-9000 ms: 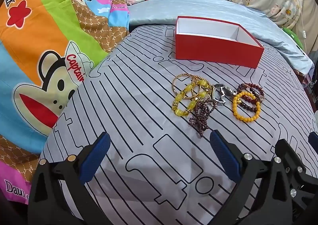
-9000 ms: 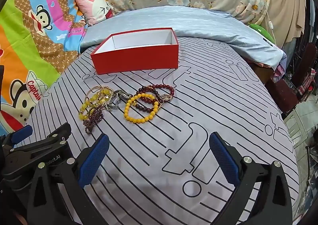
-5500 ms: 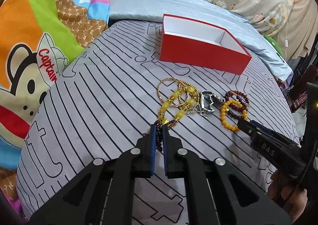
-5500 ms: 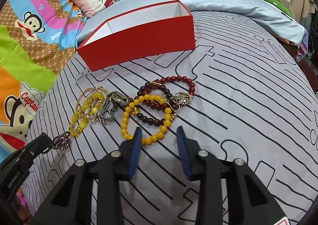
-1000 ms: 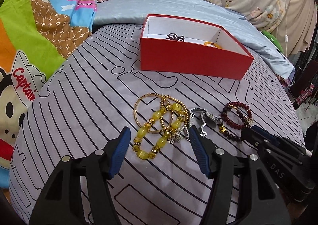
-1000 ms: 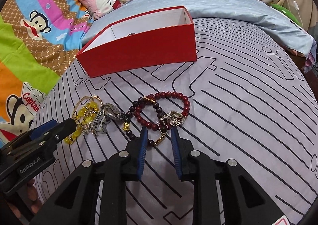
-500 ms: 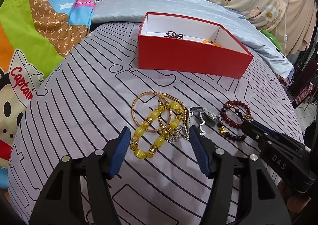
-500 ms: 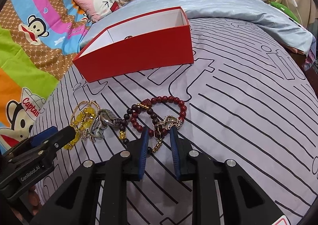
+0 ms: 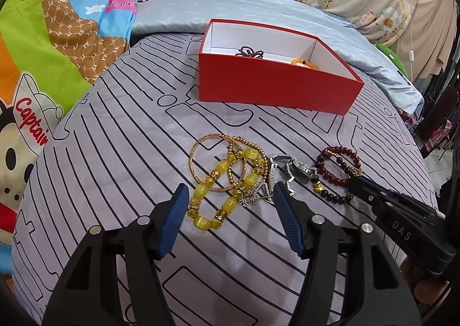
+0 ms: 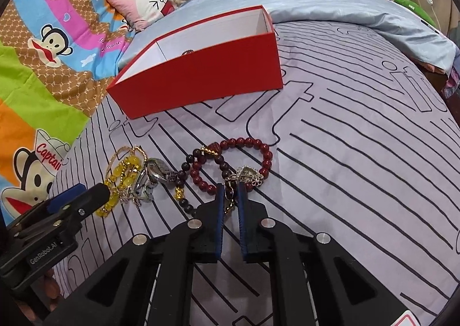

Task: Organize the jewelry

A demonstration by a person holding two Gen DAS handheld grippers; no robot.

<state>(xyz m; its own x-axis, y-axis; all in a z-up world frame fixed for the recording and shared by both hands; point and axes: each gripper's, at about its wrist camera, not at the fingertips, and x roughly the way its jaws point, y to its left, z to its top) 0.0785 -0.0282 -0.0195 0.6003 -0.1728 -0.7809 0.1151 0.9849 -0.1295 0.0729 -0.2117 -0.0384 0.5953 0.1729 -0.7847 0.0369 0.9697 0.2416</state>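
A red box [image 9: 276, 87] [image 10: 201, 78] stands at the back and holds a dark bead string [image 9: 249, 52] and an orange bracelet [image 9: 304, 63]. On the striped sheet lie a yellow bead bracelet [image 9: 218, 190] with gold bangles [image 9: 207, 162], a silver watch [image 9: 290, 167] [image 10: 156, 173] and a dark red bead bracelet [image 9: 336, 170] [image 10: 244, 162]. My left gripper [image 9: 228, 196] is open around the yellow bracelet's near end. My right gripper [image 10: 230, 190] is shut on the red bracelet's near part, at its charm.
A cartoon monkey blanket [image 9: 43, 67] lies on the left, a pale blue quilt [image 9: 258, 6] behind the box, floral bedding at the back. A pink pillow [image 10: 143, 6] sits at the back left. The bed edge drops off on the right.
My right gripper has narrowed and closed on the dark red bracelet. My left gripper has crept forward, open, around the yellow bracelet.
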